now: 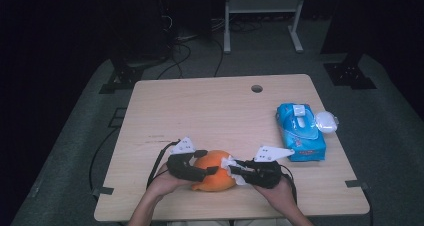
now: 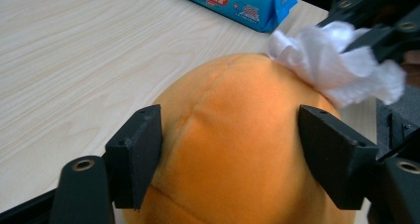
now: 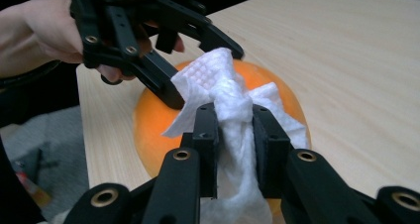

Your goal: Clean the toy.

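An orange plush ball (image 1: 214, 172) (image 2: 233, 144) (image 3: 153, 120) rests on the wooden table (image 1: 210, 111) near its front edge. My left gripper (image 1: 200, 168) (image 2: 230, 157) is shut on the ball, one jaw pressing each side. My right gripper (image 1: 235, 170) (image 3: 235, 135) is shut on a crumpled white wipe (image 1: 231, 165) (image 2: 337, 65) (image 3: 223, 95), and the wipe touches the ball's right upper side. In the right gripper view the left gripper (image 3: 168, 65) reaches in from the upper left, held by a hand (image 3: 39, 30).
A blue pack of wet wipes (image 1: 300, 132) (image 2: 233, 1) lies at the table's right side, with a white lid-like object (image 1: 326, 121) beside it at the edge. A round hole (image 1: 257, 88) sits near the far edge. Stands and cables occupy the floor beyond.
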Motion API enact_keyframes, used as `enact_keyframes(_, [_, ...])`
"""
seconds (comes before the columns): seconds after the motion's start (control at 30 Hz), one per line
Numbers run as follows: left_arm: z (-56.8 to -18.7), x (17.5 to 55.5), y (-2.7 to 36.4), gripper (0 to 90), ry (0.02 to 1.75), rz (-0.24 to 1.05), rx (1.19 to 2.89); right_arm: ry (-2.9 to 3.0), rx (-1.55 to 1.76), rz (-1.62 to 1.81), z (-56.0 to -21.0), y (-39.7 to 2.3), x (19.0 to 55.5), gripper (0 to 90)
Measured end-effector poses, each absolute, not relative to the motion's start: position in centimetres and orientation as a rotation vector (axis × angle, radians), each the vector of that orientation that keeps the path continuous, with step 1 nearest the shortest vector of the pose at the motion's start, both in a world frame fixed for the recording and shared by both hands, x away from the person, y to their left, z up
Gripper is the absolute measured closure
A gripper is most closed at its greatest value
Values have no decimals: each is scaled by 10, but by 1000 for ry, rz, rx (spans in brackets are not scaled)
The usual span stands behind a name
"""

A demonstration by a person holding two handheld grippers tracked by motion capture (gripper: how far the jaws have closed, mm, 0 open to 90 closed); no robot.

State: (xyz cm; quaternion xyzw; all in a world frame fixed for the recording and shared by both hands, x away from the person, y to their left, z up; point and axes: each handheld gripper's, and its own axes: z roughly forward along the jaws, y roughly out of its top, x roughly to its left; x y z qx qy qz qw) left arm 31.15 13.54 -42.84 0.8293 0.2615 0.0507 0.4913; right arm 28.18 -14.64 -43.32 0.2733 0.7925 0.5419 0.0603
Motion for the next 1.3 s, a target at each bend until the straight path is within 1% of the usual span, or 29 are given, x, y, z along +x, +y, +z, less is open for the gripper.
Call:
enact_keyframes(0.17, [-431, 312, 135, 280, 639, 109, 2001, 2400, 991, 1569, -449, -162, 295, 744])
enact_keyframes(0.23, [-430, 311, 133, 278, 625, 105, 2015, 2381, 992, 1575, -446, -162, 294, 744])
enact_keyframes(0.3, [-428, 309, 132, 271, 595, 69, 2031, 2355, 942, 1630, -436, -158, 290, 744])
enact_keyframes(0.37, [-425, 306, 130, 237, 550, 49, 2049, 2364, 897, 1648, -431, -152, 287, 743])
enact_keyframes(0.47, [-418, 305, 131, 196, 519, 31, 2044, 2406, 885, 1633, -439, -151, 287, 740])
enact_keyframes(0.53, [-417, 306, 130, 162, 551, 66, 2027, 2427, 897, 1645, -443, -154, 288, 740])
enact_keyframes(0.57, [-419, 308, 128, 116, 579, 94, 2034, 2428, 897, 1645, -442, -155, 288, 740])
enact_keyframes(0.63, [-426, 310, 124, 93, 611, 91, 2069, 2429, 895, 1654, -441, -155, 288, 740])
enact_keyframes(0.67, [-429, 310, 124, 103, 607, 83, 2065, 2425, 889, 1652, -440, -155, 288, 740])
enact_keyframes(0.7, [-430, 310, 124, 159, 602, 98, 2061, 2422, 895, 1648, -439, -154, 289, 740])
enact_keyframes(0.8, [-426, 306, 118, 386, 608, 189, 2057, 2393, 946, 1656, -438, -158, 294, 739])
enact_keyframes(0.83, [-425, 303, 113, 423, 588, 231, 2048, 2381, 965, 1658, -438, -159, 296, 740])
enact_keyframes(0.9, [-422, 299, 104, 453, 566, 289, 2017, 2348, 1005, 1667, -438, -164, 300, 739])
enact_keyframes(1.0, [-419, 293, 90, 458, 548, 418, 1963, 2266, 1061, 1693, -432, -173, 303, 740])
enact_keyframes(1.03, [-420, 291, 87, 456, 545, 448, 1955, 2240, 1066, 1696, -430, -175, 303, 739])
enact_keyframes(1.13, [-426, 291, 85, 415, 550, 429, 1998, 2226, 1072, 1697, -428, -176, 304, 740])
enact_keyframes(1.17, [-426, 291, 87, 385, 553, 397, 1997, 2239, 1072, 1683, -431, -175, 304, 740])
enact_keyframes(1.2, [-424, 291, 89, 334, 556, 356, 2005, 2254, 1067, 1680, -434, -174, 305, 740])
enact_keyframes(1.27, [-419, 293, 95, 225, 555, 339, 1980, 2282, 1036, 1685, -438, -169, 303, 742])
enact_keyframes(1.3, [-418, 294, 97, 202, 559, 328, 1959, 2292, 1002, 1686, -437, -165, 301, 742])
